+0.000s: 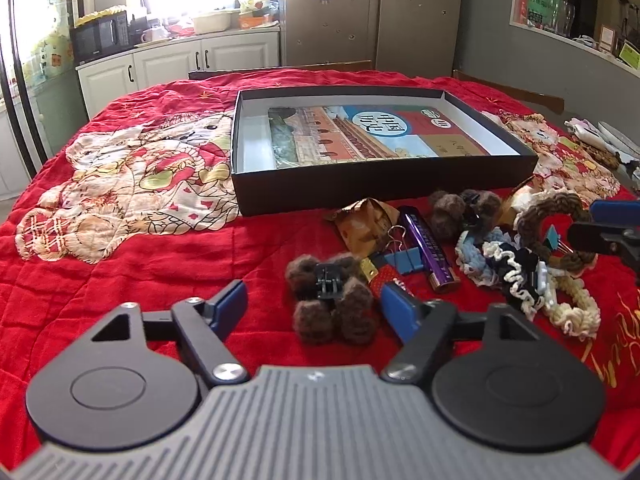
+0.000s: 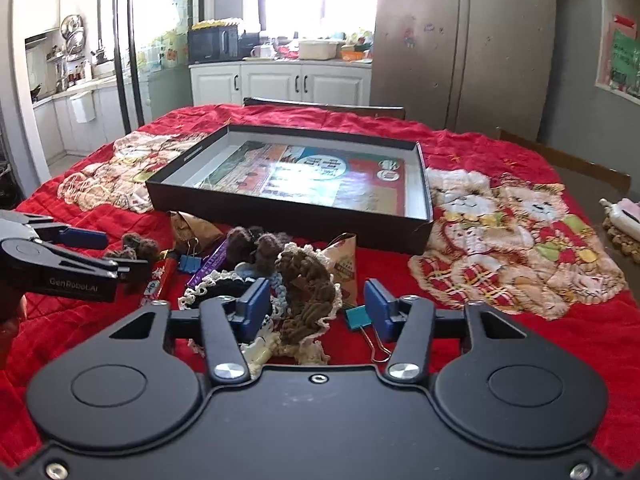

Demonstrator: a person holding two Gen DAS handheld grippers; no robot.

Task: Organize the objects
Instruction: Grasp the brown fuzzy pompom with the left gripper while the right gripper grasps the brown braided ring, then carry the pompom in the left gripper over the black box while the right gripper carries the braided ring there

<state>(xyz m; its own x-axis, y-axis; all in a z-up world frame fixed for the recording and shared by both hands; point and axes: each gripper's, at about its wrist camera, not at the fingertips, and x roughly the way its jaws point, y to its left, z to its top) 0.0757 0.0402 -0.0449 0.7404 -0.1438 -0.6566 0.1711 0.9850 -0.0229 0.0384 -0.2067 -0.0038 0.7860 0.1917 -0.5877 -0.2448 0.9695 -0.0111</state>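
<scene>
Left gripper (image 1: 312,300) spread wide, pads clear of the brown pom-pom clip (image 1: 330,302) sitting between them on the red quilt (image 1: 160,264). Nothing pinched. Right gripper (image 2: 316,306) parted too, blue pads either side of a brown scrunchie (image 2: 306,288), no clamp visible on it. Teal binder clip (image 2: 358,316) just inside the right-hand pad, wire handles trailing toward the camera. Just beyond the left fingers: blue binder clip (image 1: 402,258), purple tube (image 1: 428,250), tan wrapper (image 1: 366,224), second pom-pom clip (image 1: 464,206), white-and-black scrunchie (image 1: 516,264). All heaped in one pile near the front wall of the black box (image 1: 380,184). Book (image 1: 372,136) lying flat inside the box. Farther back, white cabinets (image 2: 280,84) and a microwave (image 2: 214,44).
</scene>
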